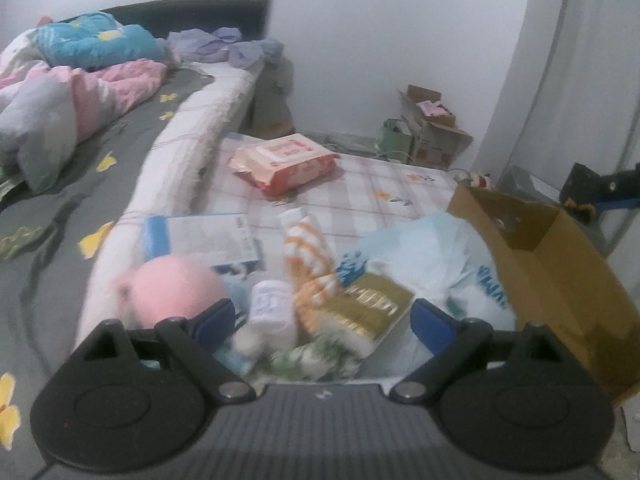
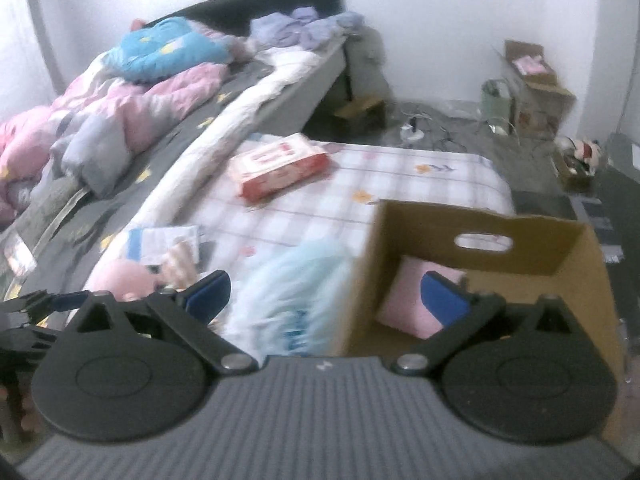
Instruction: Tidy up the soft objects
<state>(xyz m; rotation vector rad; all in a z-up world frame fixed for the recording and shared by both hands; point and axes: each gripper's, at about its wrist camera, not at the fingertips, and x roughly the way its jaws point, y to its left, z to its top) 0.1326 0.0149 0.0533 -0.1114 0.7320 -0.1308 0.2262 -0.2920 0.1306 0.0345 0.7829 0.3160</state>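
Left tongs [image 1: 322, 322]: spread wide, pinching nothing, hanging over the heap on the checked mattress [image 1: 360, 184].
Between its fingers: a white bottle [image 1: 272, 312], an orange-striped cloth [image 1: 308, 256] and a gold-labelled pack [image 1: 362, 308], all jumbled together; a green-and-white cloth [image 1: 312, 360] lies nearest the tongs.
By its left finger: a pink plush [image 1: 172, 288], touching or just behind the blue pad [image 1: 216, 316], I cannot tell which.
By its right finger: a pale blue bag [image 1: 424, 256], leaning on the box [image 1: 560, 264].
Further ahead: a blue-edged pack [image 1: 200, 240], then a red-and-white wipes pack [image 1: 284, 162], well apart from the heap.
Right tongs [image 2: 326, 296]: spread wide too, holding nothing, poised astride the near wall of the box [image 2: 532, 248].
Inside the box: a pink cushion [image 2: 408, 300], tilted on the floor of it, just behind the right finger.
Left of the box: the bag [image 2: 288, 292], blurred, pressed against the cardboard.
Far left of those tongs: the plush [image 2: 120, 278] and the other tool's dark arm.
Beyond: a big bed [image 2: 168, 152] with pink and blue quilts [image 2: 132, 108] piled up.
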